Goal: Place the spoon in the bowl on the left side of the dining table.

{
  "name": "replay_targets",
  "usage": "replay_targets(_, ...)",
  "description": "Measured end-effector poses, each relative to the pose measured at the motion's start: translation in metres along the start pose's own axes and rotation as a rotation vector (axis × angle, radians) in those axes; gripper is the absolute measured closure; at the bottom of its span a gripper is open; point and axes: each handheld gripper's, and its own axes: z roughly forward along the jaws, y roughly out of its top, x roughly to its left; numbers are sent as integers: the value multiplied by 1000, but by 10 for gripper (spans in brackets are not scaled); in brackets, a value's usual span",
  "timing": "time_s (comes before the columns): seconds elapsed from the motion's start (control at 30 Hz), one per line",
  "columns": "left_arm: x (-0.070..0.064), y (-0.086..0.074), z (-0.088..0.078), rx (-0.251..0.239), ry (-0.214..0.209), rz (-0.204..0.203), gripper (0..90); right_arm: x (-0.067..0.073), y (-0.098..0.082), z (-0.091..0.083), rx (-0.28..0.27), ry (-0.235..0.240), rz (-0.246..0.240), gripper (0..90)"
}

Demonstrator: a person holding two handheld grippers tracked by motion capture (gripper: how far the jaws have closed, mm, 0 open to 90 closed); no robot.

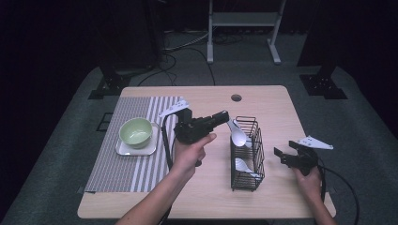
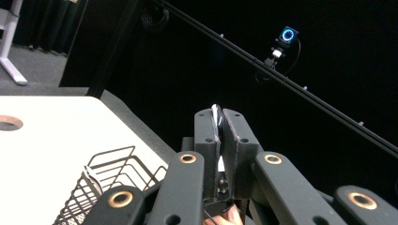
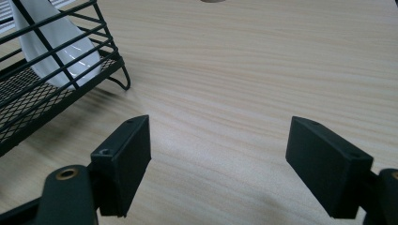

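the left gripper point(image 1: 224, 117) has its jaws pressed together on the handle of a white spoon point(image 1: 238, 134), held up over the far end of the black wire basket point(image 1: 247, 176); in the left gripper view a thin pale edge of that handle point(image 2: 216, 117) shows pinched between the two pads. the spoon's long axis runs from the jaw tips down and toward the person, bowl lowest, hanging just inside the basket's far rim — so the move ahead likely turns on bringing it away to the left, where a green bowl point(image 1: 135, 131) sits on a small white tray point(image 1: 123, 148) on the striped mat point(image 1: 112, 164), well apart from the basket. a second spoon point(image 1: 245, 166) lies in the basket's near part, closer to the right gripper point(image 1: 286, 153), which rests with jaws wide apart and nothing between them, low over the bare wooden table point(image 3: 263, 61). hard to make out: whether the lifted spoon's bowl touches the wires — the dim light blurs it.
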Motion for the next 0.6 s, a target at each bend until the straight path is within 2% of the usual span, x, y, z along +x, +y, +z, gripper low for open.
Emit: replay_targets(0.6,20,6,-23,-45,53,-33,852,1,0,1,8,-4,-7,212)
